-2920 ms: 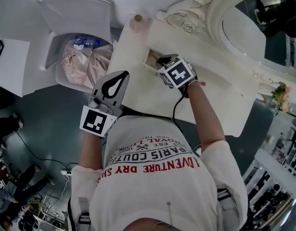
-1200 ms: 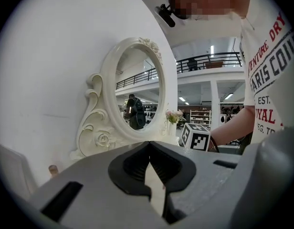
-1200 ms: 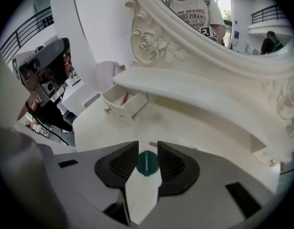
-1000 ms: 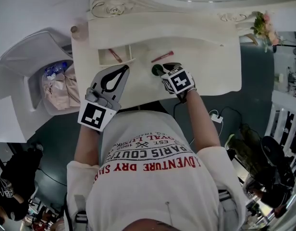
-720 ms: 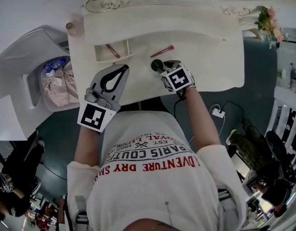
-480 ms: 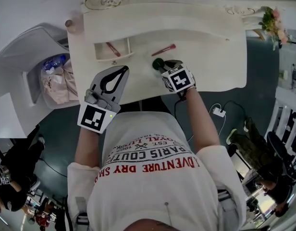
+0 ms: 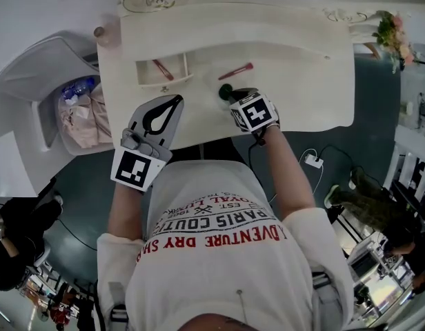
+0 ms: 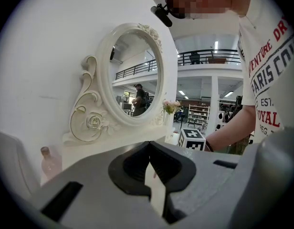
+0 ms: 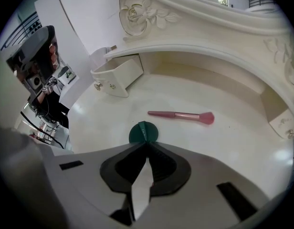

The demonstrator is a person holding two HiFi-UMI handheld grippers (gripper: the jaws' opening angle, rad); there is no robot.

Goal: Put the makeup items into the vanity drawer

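Gripping the green round case [image 9: 143, 131] by its near edge, our right hand-held gripper [image 9: 146, 144] has just been closing on it, low over the table [image 7: 302, 81]. That gripper's view shows only the front of the open drawer [image 9: 120, 73]. The head view shows a red stick [image 7: 163, 69] inside, at 10 o'clock from the case. A pink brush [image 9: 180, 115] lies at 1 o'clock. Our left hand-held gripper [image 8: 148, 146] is closed and empty, facing the mirror [image 8: 137, 75].

Soft, even indoor light leaves the vanity top [image 7: 295, 81] bright, nearly washed out, with only faint shadows. Both gripper views bulge and darken toward their edges. Their near foreground is soft, while the green disc [image 9: 143, 132] looks sharp.
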